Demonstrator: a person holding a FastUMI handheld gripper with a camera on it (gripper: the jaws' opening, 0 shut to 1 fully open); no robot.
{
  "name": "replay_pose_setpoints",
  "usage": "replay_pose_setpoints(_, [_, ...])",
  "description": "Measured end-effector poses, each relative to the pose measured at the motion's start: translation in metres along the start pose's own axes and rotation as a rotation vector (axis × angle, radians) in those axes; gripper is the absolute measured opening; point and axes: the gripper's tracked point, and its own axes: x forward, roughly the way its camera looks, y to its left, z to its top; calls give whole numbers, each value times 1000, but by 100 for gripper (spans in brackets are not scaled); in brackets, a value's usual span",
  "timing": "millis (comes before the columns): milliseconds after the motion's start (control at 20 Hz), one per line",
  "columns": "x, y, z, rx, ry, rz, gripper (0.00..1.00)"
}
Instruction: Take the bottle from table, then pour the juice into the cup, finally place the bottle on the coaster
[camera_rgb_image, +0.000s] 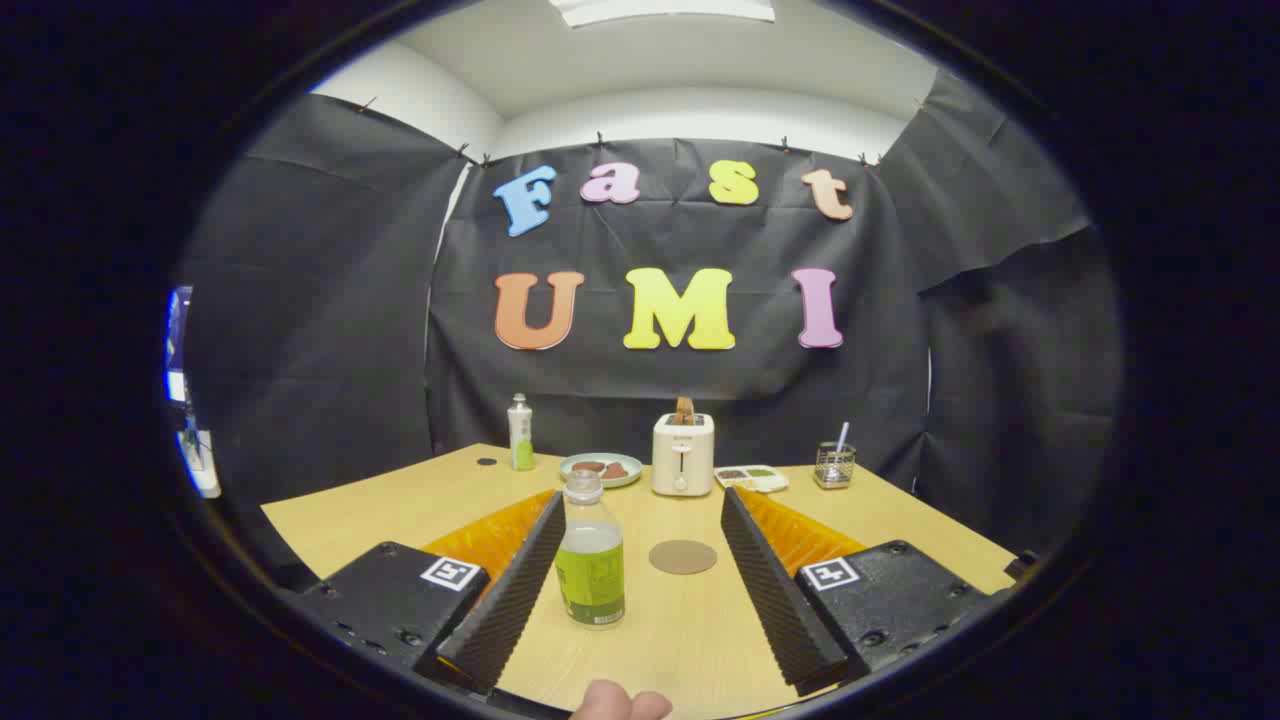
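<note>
The light wooden table (420, 510) carries a juice bottle (591, 560) near, upright between the spread fingers, a round coaster (683, 557) just right, and far off a second bottle (520, 433), plate (601, 469), toaster (683, 455), tray (752, 478) and wire holder (834, 465).

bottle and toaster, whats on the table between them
In the gripper view, only bare table lies between the bottle, standing between the open fingers, and the toaster; the coaster sits right of the bottle.

Staged recording booth; black cloth walls (320, 330) enclose a wooden table (400, 510) bearing a toaster (682, 455).
</note>
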Motion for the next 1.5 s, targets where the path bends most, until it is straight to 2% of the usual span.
replay_pose_setpoints(1500, [10, 3, -17, 4, 30, -16, 100])
